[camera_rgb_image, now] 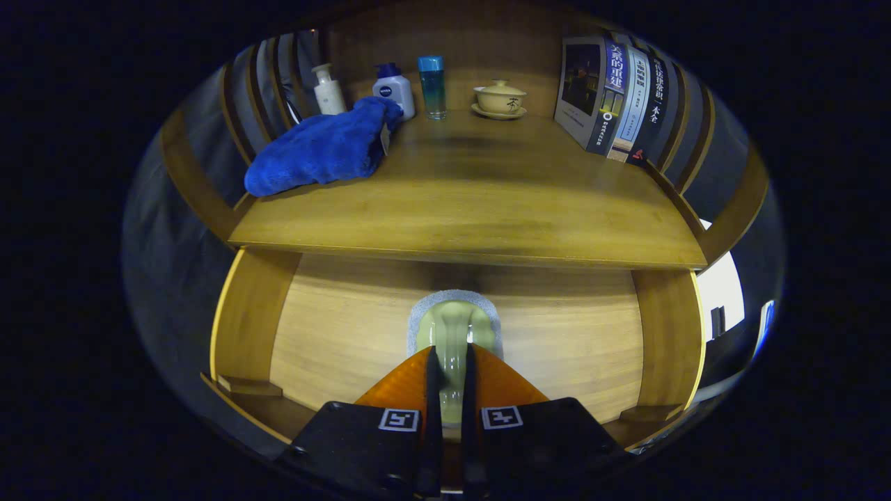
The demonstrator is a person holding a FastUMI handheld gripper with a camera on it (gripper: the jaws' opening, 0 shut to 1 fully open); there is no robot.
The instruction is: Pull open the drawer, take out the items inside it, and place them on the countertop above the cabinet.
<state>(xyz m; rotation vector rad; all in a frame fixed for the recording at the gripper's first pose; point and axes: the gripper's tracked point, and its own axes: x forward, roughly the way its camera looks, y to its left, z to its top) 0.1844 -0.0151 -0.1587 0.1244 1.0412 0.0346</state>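
The pale green, rounded drawer handle [454,334] on the wooden cabinet front [334,341] is pinched by the gripper [450,362], apparently for the opening step, so a straight backward pull is called for next.

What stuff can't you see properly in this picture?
- Inside the drawer: gripper view; it is shut, so its front hides whatever lies within.
- Drawer handle: its lower part is covered by the gripper, whose fingers close around it.
- White pump bottle: its base is hidden behind the blue towel.
- Books: the farthest ones are squeezed by the fisheye; small print is too tiny to read.
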